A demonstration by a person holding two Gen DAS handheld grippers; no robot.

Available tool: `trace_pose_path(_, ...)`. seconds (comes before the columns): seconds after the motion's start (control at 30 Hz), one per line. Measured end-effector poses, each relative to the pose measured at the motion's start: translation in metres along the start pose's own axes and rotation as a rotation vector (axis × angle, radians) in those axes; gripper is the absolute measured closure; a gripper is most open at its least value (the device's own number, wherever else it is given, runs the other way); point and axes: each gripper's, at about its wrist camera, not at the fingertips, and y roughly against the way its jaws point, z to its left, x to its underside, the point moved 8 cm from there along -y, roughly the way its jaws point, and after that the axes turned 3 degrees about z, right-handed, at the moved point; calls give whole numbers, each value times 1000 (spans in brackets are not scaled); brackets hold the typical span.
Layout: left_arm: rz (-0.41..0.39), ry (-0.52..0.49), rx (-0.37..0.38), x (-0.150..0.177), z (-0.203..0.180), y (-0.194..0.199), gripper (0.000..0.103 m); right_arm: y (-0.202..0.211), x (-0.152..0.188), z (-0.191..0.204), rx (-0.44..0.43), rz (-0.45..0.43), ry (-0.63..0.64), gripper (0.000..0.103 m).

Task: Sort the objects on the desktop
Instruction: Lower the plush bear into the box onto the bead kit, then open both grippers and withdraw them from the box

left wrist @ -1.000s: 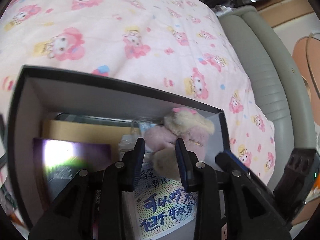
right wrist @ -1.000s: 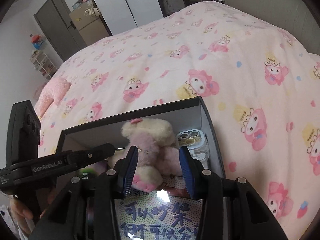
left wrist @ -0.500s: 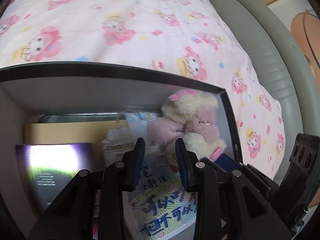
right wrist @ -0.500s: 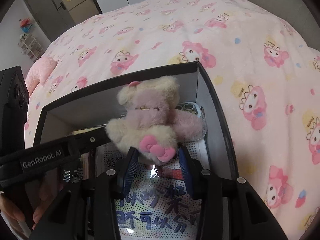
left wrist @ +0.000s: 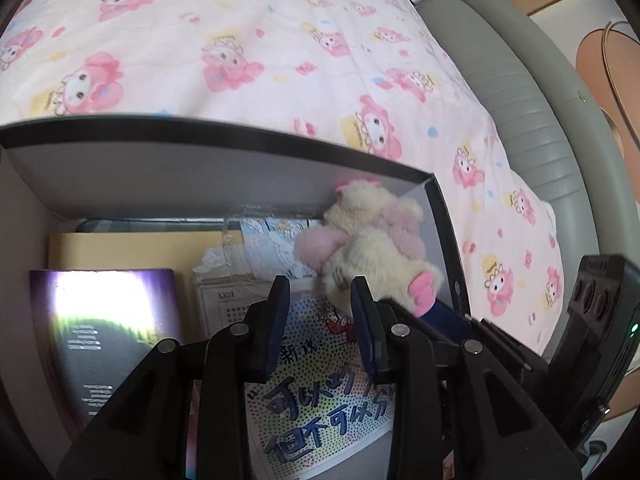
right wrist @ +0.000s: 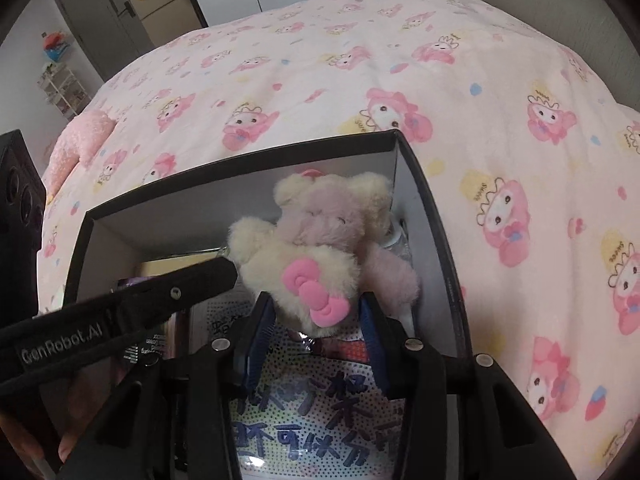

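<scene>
A cream and pink plush toy (right wrist: 316, 252) with a pink bow lies in the far right corner of an open black box (right wrist: 416, 184), on top of other things. My right gripper (right wrist: 316, 312) has its jaws around the toy's bottom end; the fur fills the gap. The toy also shows in the left wrist view (left wrist: 372, 240). My left gripper (left wrist: 320, 296) is open and empty over the box (left wrist: 240, 140), just left of the toy. A card with large blue characters (left wrist: 316, 404) lies under both grippers.
In the box lie a purple glossy book (left wrist: 100, 320), a tan cardboard piece (left wrist: 136, 244) and white packets (left wrist: 228, 276). The box sits on a bed with a pink cartoon blanket (right wrist: 400, 80). A grey padded headboard (left wrist: 532, 120) runs on the right.
The right gripper moved in and closed around the plush toy's bottom end, and the toy shifted toward the box's right corner. The left gripper stayed open and drew closer over the box.
</scene>
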Motion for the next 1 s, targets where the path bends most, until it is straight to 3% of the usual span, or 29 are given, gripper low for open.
trace_pose_path(0.13,-15,-18,57,1,-11,4,72,7,0,-4,51,-36,8,66)
trace_pose_path(0.23,-68,-18,39,-3,-11,12,72,22,0,-3,19,-63,-5,66)
trace_pose_path(0.37,-48,-2,4,-7,-6,5,72,38,-8,-4,105,-156,42,66)
trace_pose_path(0.47,-19,-27,-25,-7,-9,-4,72,25,-8,-3,98,-104,62,77)
trace_pose_path(0.7,39,-39,89,-2,-21,-17,72,13,-5,-6,114,-75,66,77)
trace_pose_path(0.87,-21,-50,73,1,-29,4,71,20,-2,-7,109,-88,54,77)
trace_pose_path(1.0,-105,-85,22,15,-39,40,60,46,3,-1,83,-123,58,73)
